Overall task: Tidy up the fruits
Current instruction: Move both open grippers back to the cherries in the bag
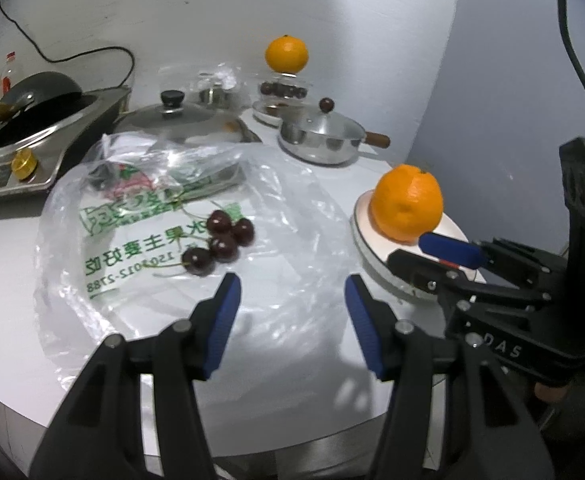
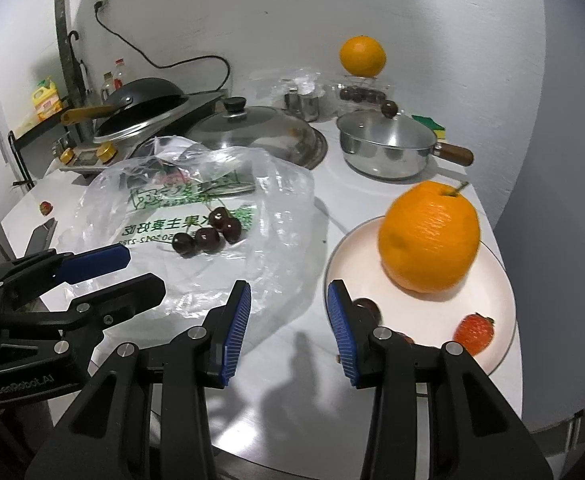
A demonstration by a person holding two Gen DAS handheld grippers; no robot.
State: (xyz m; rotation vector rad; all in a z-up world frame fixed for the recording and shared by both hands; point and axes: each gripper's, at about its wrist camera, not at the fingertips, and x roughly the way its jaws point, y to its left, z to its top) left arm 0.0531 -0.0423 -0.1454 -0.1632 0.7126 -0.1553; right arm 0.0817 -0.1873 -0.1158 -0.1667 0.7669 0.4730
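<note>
Several dark cherries (image 1: 222, 240) (image 2: 208, 232) lie on a flat clear plastic bag (image 1: 292, 216) (image 2: 284, 200) with green print. To the right stands a white plate (image 1: 362, 216) (image 2: 504, 300) with a large orange (image 1: 407, 202) (image 2: 428, 236); it also bears a strawberry (image 2: 474, 332) and a cherry (image 2: 368, 308). My left gripper (image 1: 292, 284) (image 2: 126, 270) hovers open just short of the cherries, nothing between its fingers. My right gripper (image 2: 288, 292) (image 1: 428, 254) is open and empty at the plate's near-left rim. A second orange (image 1: 286, 54) (image 2: 362, 56) sits atop a clear box of cherries (image 1: 284, 89) at the back.
A steel pan with a wooden handle (image 1: 320, 136) (image 2: 388, 144), a large glass lid (image 1: 180, 116) (image 2: 260, 128) and a wok on a cooker (image 1: 32, 120) (image 2: 140, 104) crowd the back. A small strawberry (image 2: 45, 208) lies far left. The counter's rounded edge runs close below both grippers.
</note>
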